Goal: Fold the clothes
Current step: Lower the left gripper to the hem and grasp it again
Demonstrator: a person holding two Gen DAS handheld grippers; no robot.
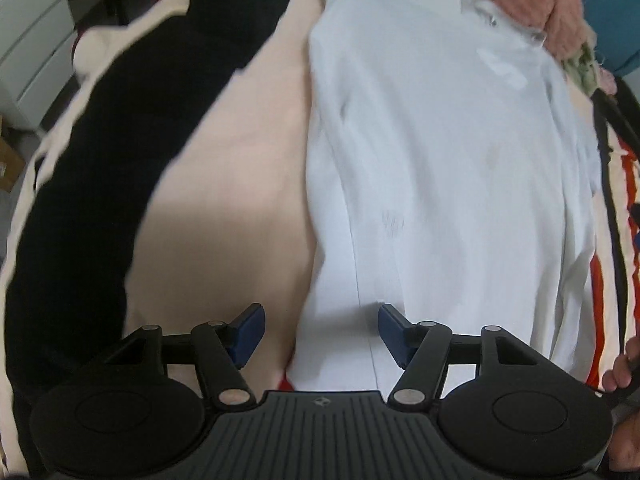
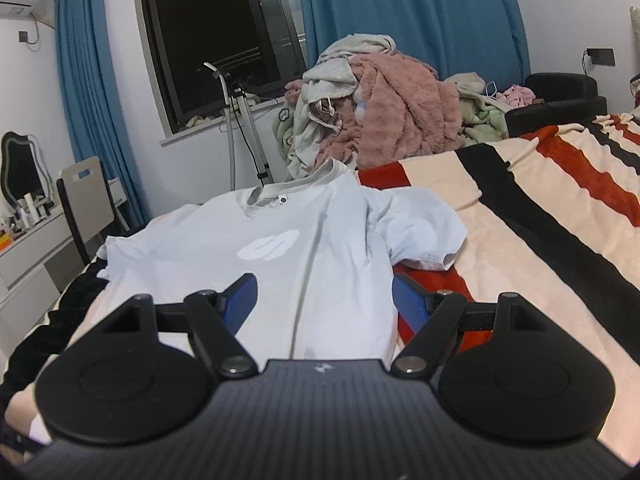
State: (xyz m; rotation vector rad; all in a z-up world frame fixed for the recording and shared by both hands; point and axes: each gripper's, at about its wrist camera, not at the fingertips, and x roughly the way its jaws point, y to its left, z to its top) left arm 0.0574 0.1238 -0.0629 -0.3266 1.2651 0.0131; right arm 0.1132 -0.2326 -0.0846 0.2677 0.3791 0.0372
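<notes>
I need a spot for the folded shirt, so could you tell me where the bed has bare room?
Bare striped blanket lies to the right of the white T-shirt, beyond its sleeve. In the left wrist view, a pale strip sits between the shirt and the black stripe. The laundry pile crowds the far end.

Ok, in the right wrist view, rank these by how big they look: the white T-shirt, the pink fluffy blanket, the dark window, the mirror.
1. white T-shirt, nearest the camera, which flatters it
2. dark window
3. pink fluffy blanket, close to the window, so that order is unsure
4. mirror
</notes>
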